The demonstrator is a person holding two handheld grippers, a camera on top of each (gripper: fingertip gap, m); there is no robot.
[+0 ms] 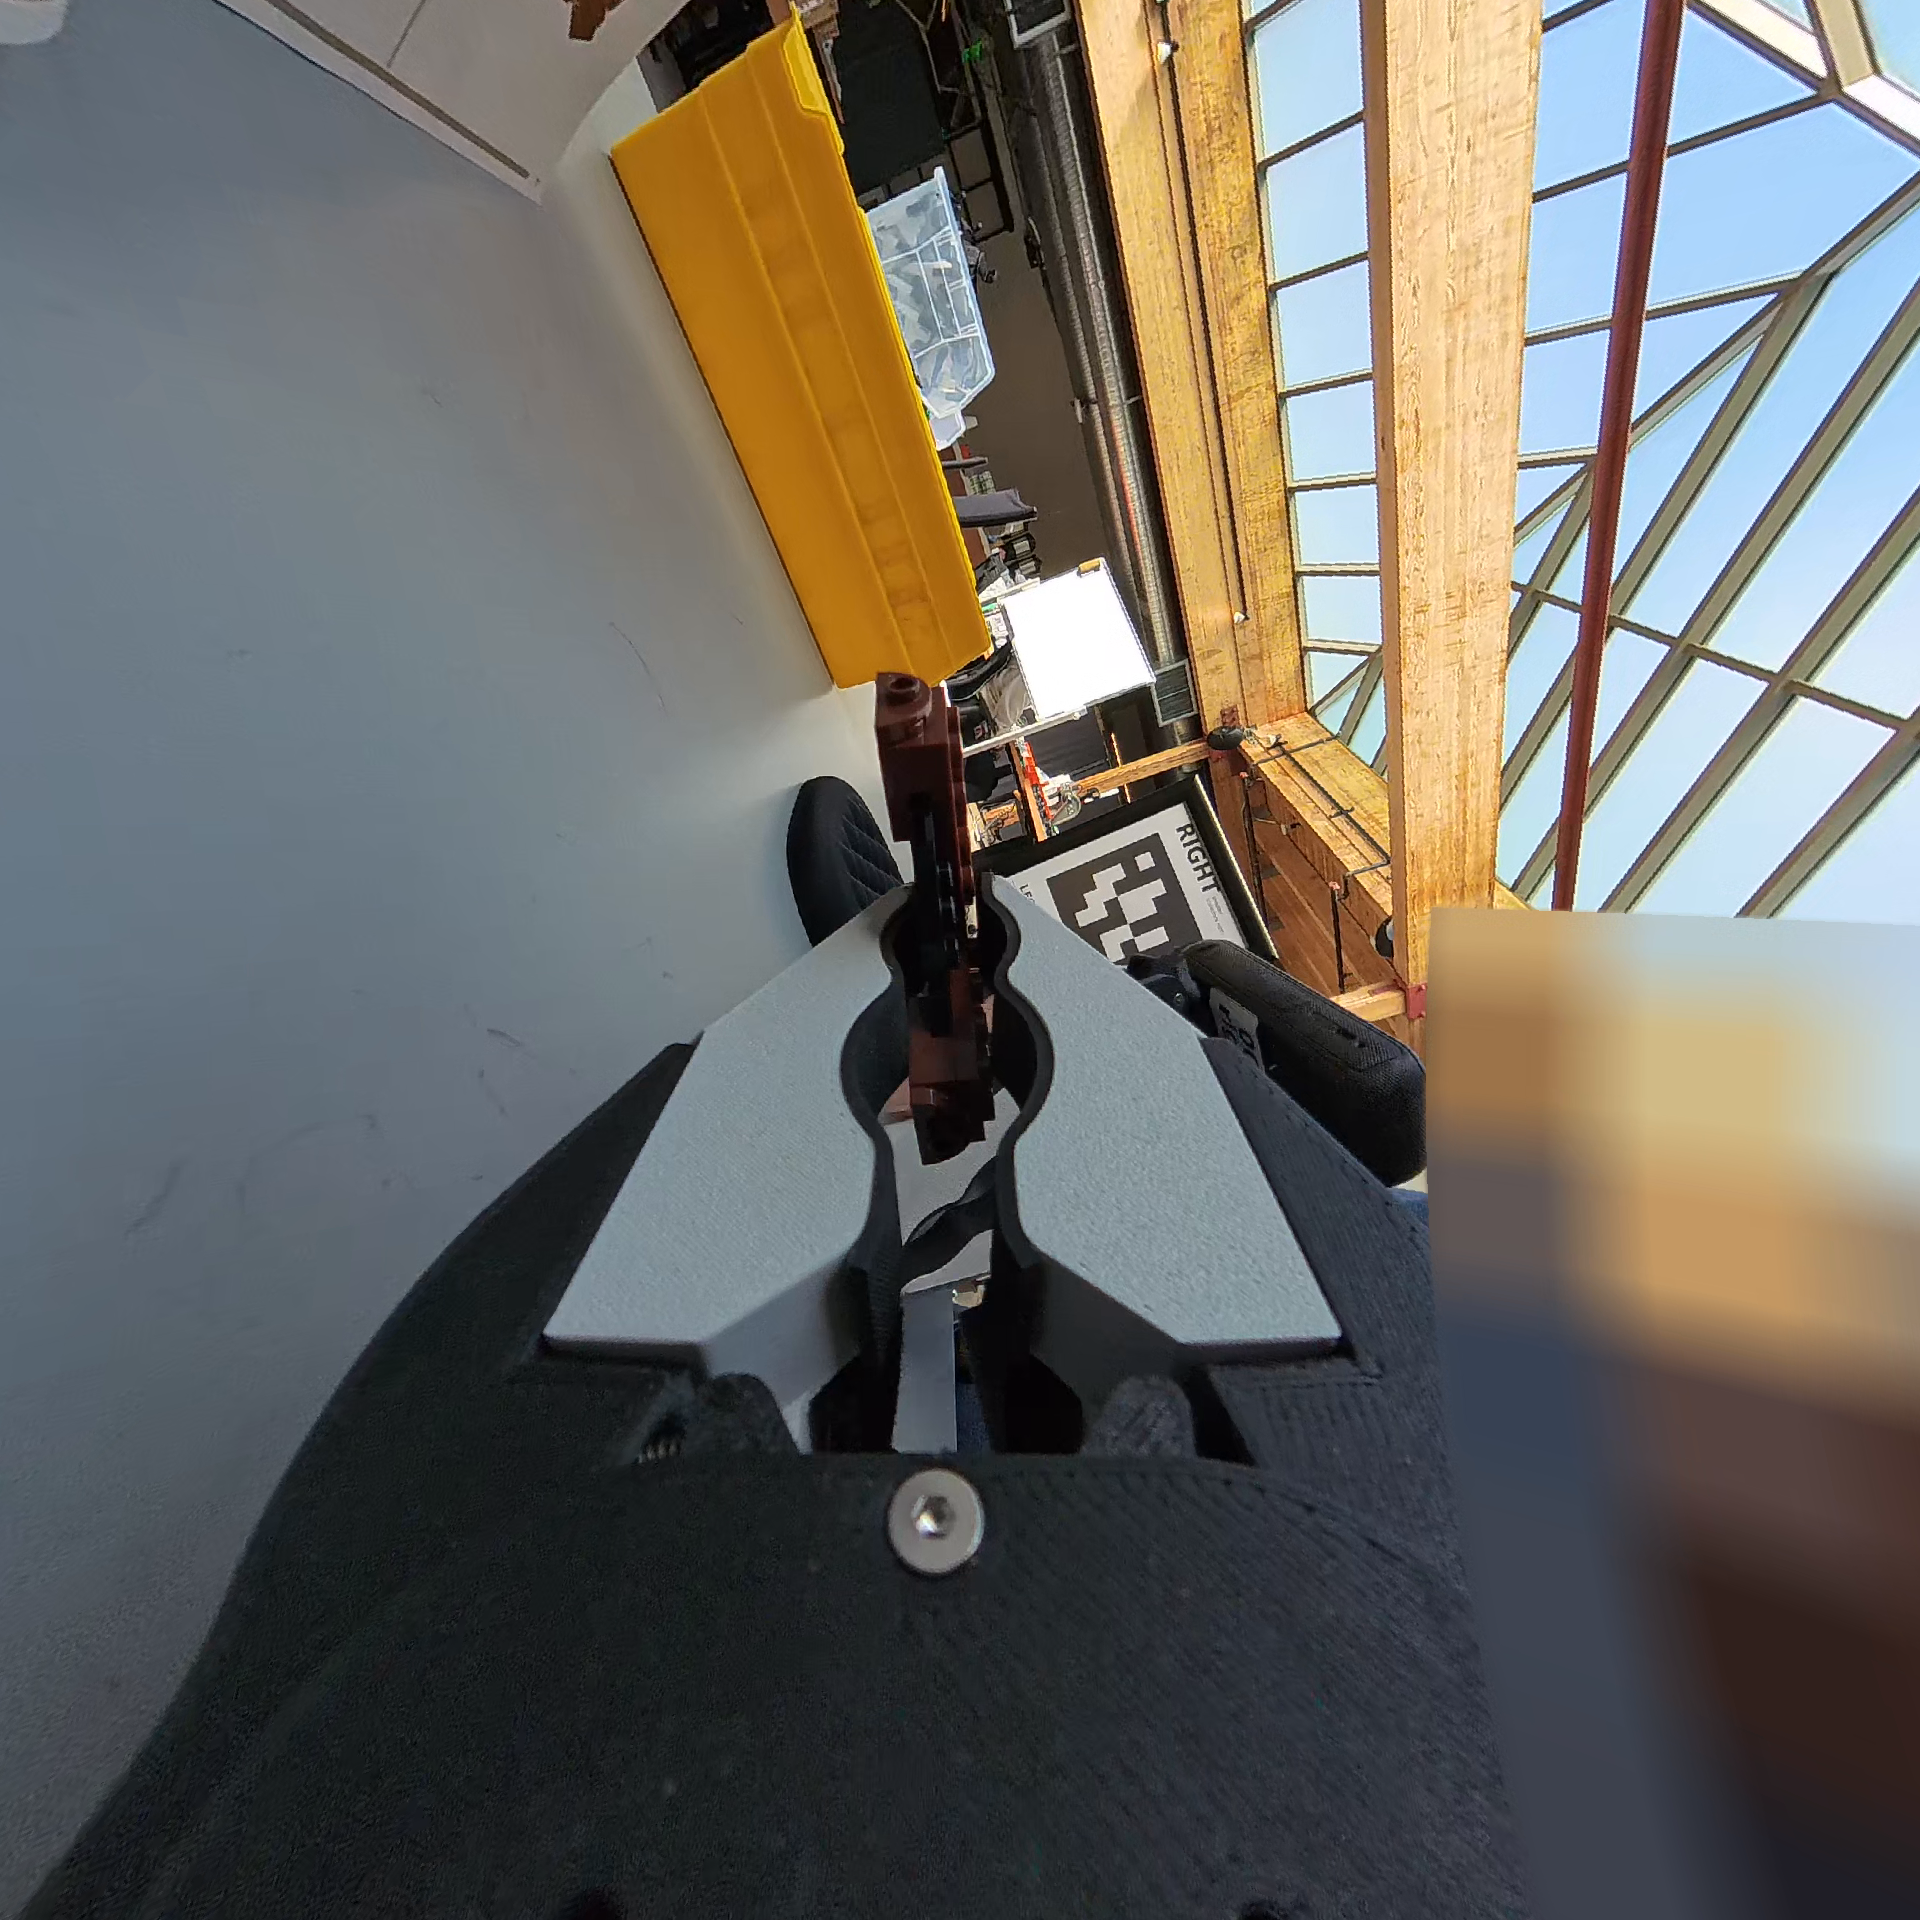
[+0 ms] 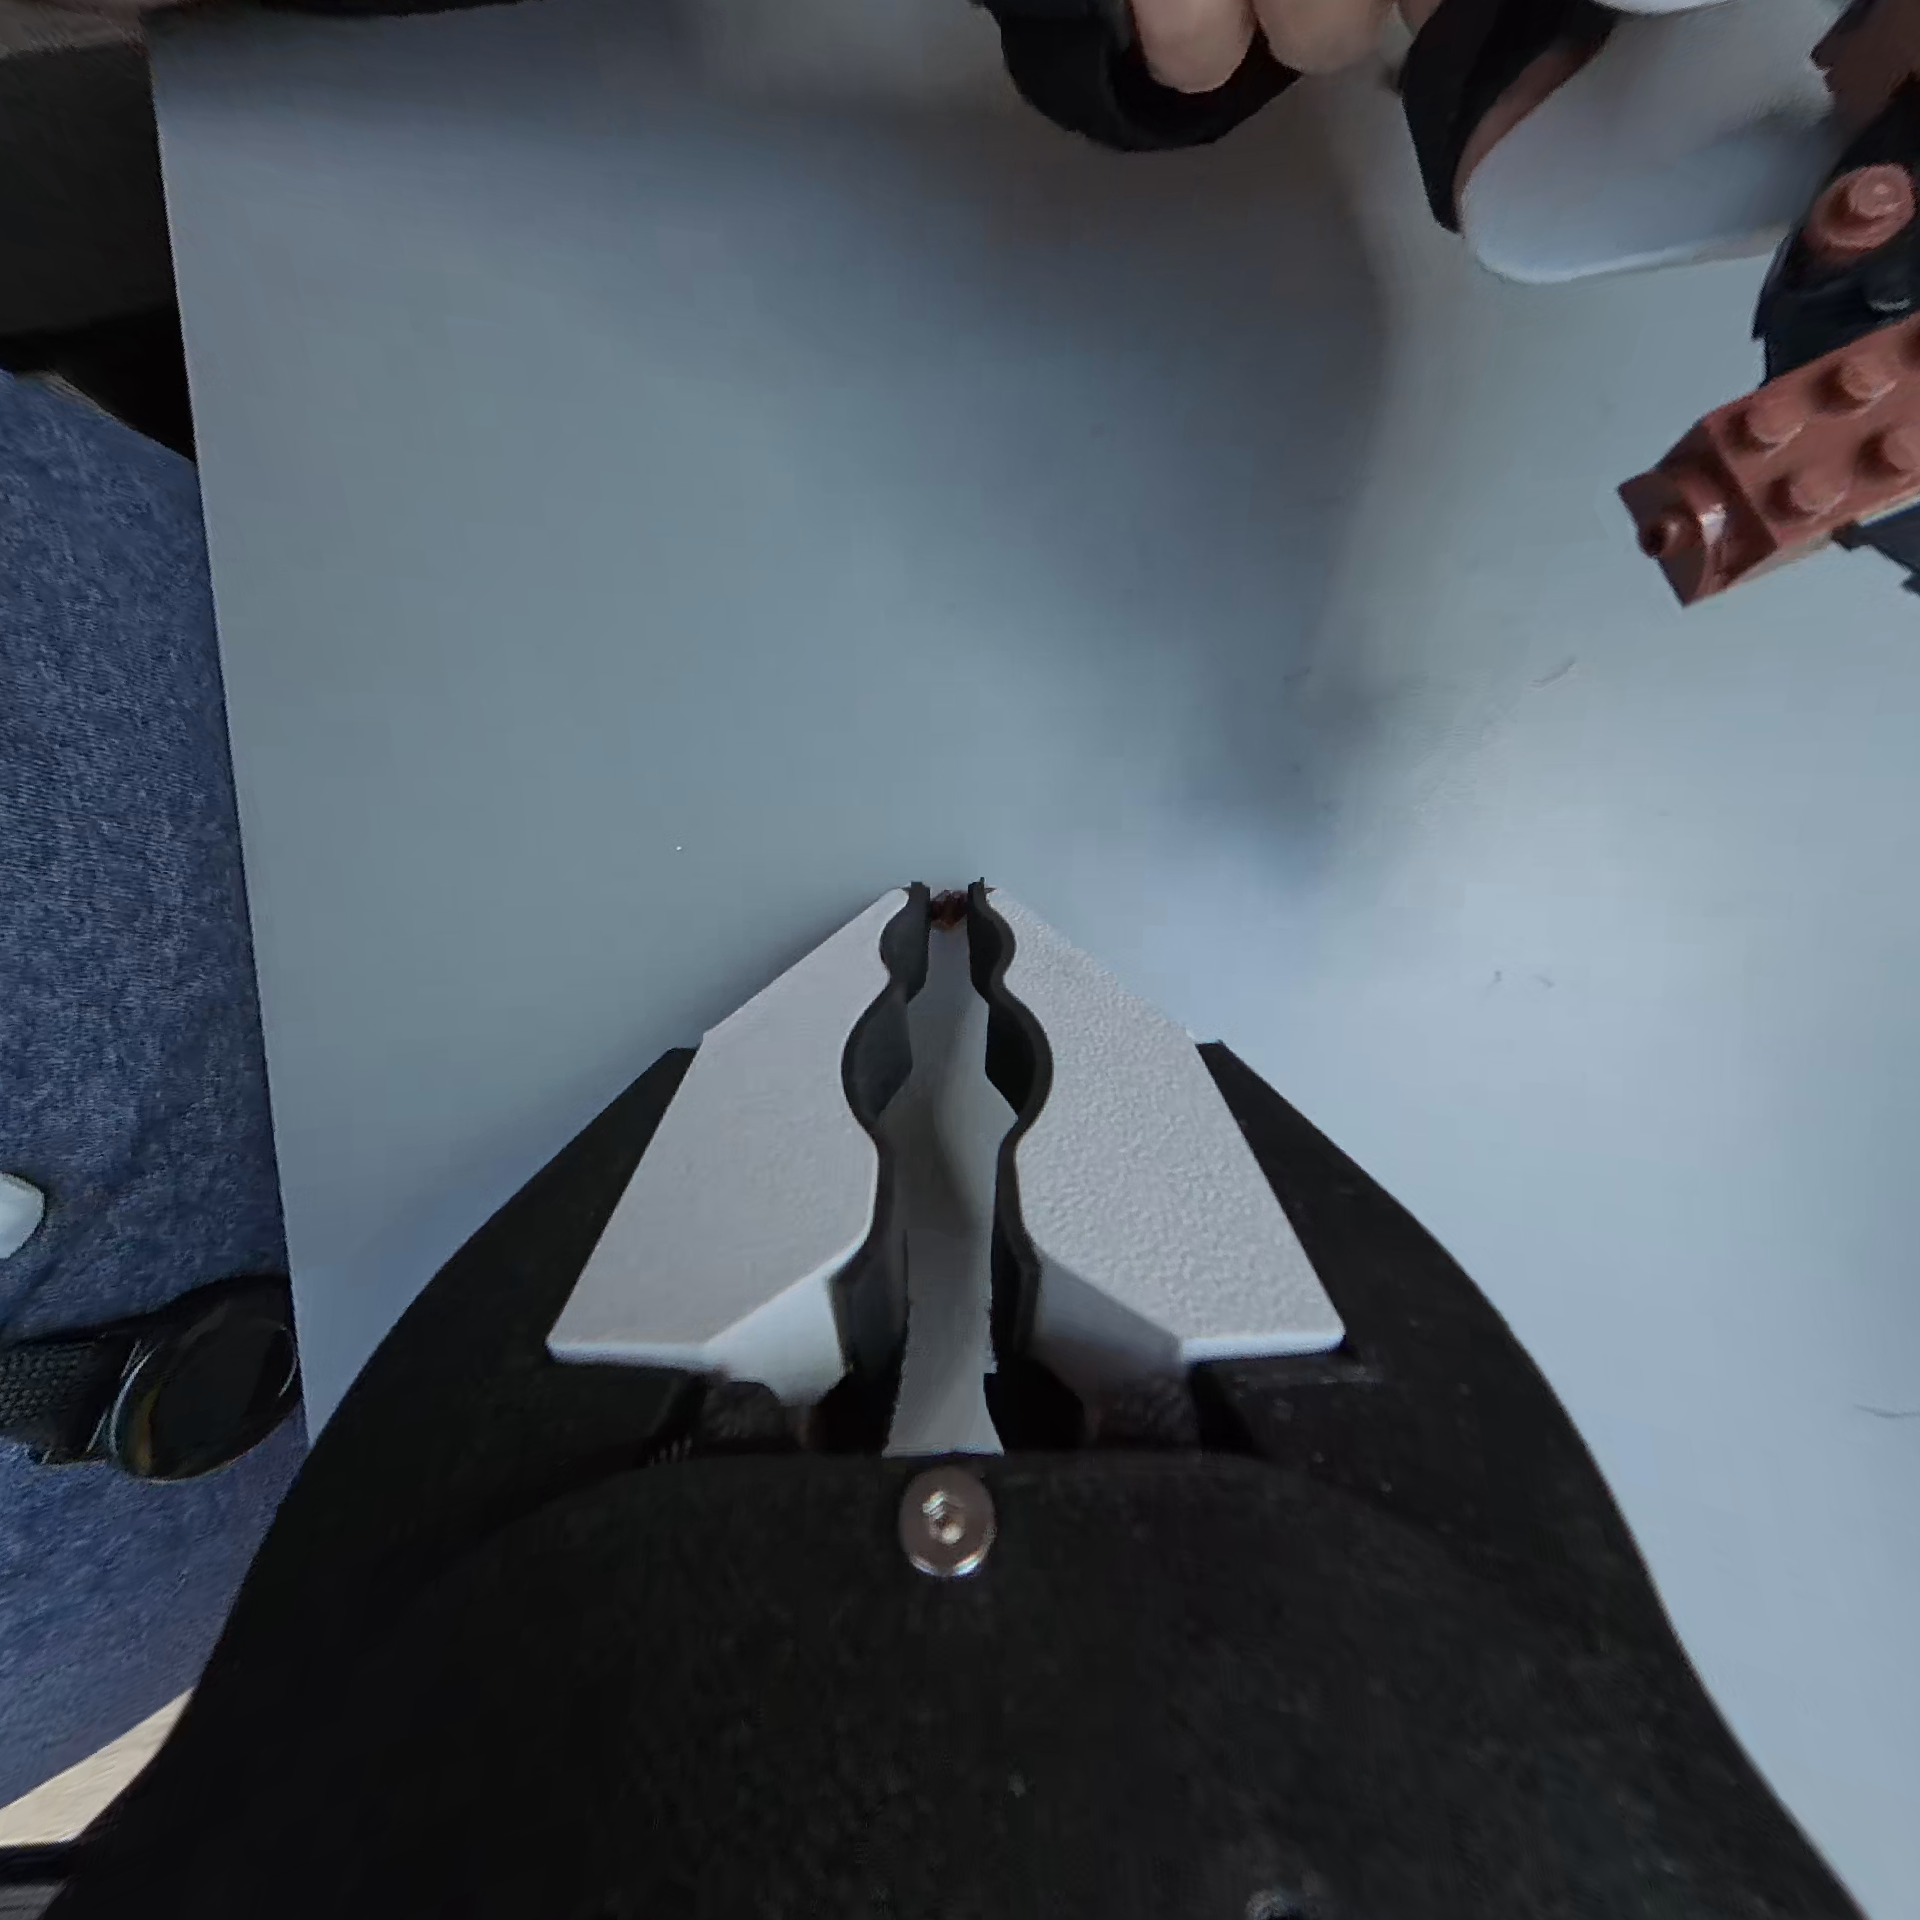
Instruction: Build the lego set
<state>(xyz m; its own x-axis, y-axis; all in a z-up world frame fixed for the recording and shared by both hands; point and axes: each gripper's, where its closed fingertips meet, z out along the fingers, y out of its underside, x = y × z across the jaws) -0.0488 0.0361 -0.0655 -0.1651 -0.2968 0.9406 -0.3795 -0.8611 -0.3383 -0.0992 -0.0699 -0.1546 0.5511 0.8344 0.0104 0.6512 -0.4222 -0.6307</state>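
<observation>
My left gripper (image 1: 948, 914) is shut on a brown and black lego assembly (image 1: 925, 831) that sticks out past the fingertips, held up off the white table (image 1: 312, 623). The same assembly (image 2: 1797, 468) shows at the right edge of the right wrist view, held by the left gripper's pale finger (image 2: 1621, 197). My right gripper (image 2: 948, 902) is shut on a tiny brown lego piece (image 2: 948, 914) at its very tips, above the table (image 2: 727, 520) and left of the assembly.
A yellow bin (image 1: 800, 364) stands on the table's far side with a clear parts box (image 1: 935, 301) behind it. A person's hand (image 2: 1226, 42) holds the left gripper. Blue-clad legs (image 2: 94, 831) and a dark shoe (image 2: 177, 1382) lie past the table's left edge. One gripper's finger ends stand about 15 cm off the other's.
</observation>
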